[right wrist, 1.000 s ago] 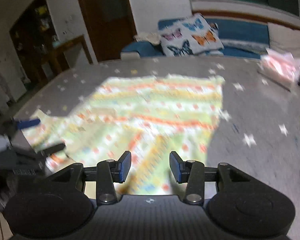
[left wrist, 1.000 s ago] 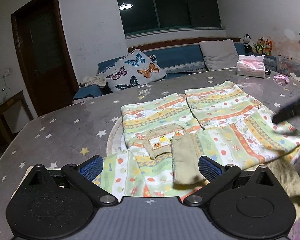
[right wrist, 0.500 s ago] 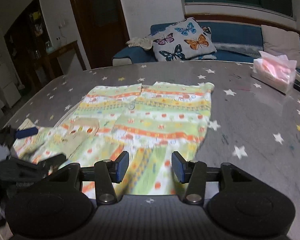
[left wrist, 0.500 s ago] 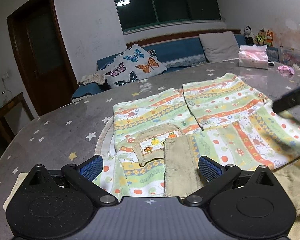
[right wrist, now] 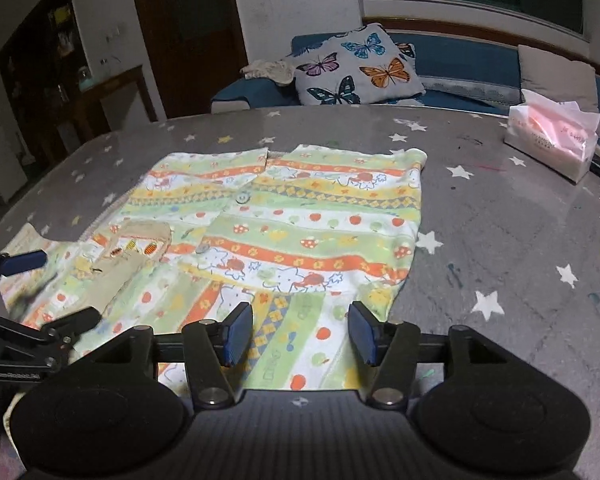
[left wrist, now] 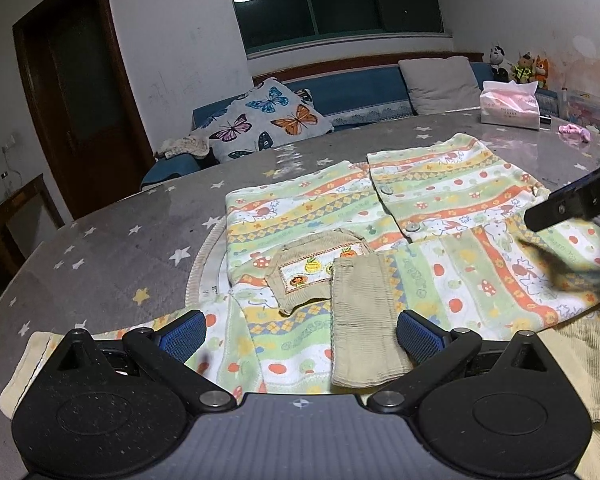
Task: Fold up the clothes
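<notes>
The patterned child's jacket (right wrist: 284, 236) lies front-up on the star-print table (right wrist: 500, 208), its buttoned body spread flat toward the sofa side and both sleeves already laid in over the near part, so the beige cuff (left wrist: 364, 320) of one sleeve rests just beside the embroidered chest pocket (left wrist: 320, 272). I read that as sleeves tucked in to make a narrower block that can be doubled over; whether a further fold is due or the garment is being opened out again, I can't settle from this.

I have my left gripper (left wrist: 300, 332) low at the near edge, its jaws spread wide on either side of the cuff and holding nothing. My right gripper (right wrist: 298, 332) hangs over the other near corner, jaws likewise well apart and empty, with cloth showing between the pads. Both sit at the near hem because that edge gives two matched grip points.

The tissue pack (right wrist: 552, 144) stands well apart from the jacket.
</notes>
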### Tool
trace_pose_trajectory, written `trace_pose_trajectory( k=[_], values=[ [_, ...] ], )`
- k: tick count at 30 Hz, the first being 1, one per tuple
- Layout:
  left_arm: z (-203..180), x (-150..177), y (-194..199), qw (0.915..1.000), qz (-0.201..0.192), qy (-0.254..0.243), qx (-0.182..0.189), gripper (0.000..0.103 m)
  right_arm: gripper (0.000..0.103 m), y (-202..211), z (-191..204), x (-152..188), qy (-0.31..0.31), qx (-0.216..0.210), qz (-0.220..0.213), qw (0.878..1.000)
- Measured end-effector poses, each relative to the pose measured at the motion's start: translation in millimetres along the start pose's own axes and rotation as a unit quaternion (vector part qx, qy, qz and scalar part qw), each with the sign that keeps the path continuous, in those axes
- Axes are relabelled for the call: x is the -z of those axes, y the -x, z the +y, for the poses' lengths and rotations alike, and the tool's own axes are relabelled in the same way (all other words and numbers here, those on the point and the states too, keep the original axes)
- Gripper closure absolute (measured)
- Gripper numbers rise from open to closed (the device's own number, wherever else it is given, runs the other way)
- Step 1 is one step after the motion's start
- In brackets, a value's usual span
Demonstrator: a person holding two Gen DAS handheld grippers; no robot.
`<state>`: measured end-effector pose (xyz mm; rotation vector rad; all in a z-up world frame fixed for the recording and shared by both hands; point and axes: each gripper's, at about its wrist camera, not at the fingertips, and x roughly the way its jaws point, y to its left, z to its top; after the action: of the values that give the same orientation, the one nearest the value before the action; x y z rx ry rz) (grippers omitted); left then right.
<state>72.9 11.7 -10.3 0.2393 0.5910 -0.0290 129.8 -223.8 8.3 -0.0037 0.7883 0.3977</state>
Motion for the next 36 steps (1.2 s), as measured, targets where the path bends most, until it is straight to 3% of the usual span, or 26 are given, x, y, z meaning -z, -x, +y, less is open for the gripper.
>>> trace_pose_trajectory(
  k=[5,11,13,20,26,31,36],
  values=[
    [17,2,12,0.9998,-0.004,0.014,-0.017,0.0,0.044,8,22,1,0.025,-0.023,-0.007,0.999],
    [56,12,26,0.9966,0.001,0.053,-0.063,0.0,0.037,2,53,12,0.073,-0.035,-0.001,0.997],
    [72,17,31,0.9942,0.003,0.068,-0.082,0.0,0.029,0,63,16,0.089,-0.039,0.001,0.995],
    [121,40,42,0.9803,0.018,0.131,-0.146,0.0,0.028,-7,99,28,0.145,-0.054,0.009,0.988],
    [157,58,45,0.9641,0.029,0.183,-0.191,0.002,0.026,-5,98,29,0.143,-0.052,0.005,0.988],
    [188,64,42,0.9527,0.036,0.227,-0.199,0.02,0.026,0,98,27,0.141,-0.053,-0.003,0.989],
    [213,68,33,0.9424,0.051,0.277,-0.18,0.041,0.026,11,99,23,0.143,-0.055,-0.018,0.988]
  ],
)
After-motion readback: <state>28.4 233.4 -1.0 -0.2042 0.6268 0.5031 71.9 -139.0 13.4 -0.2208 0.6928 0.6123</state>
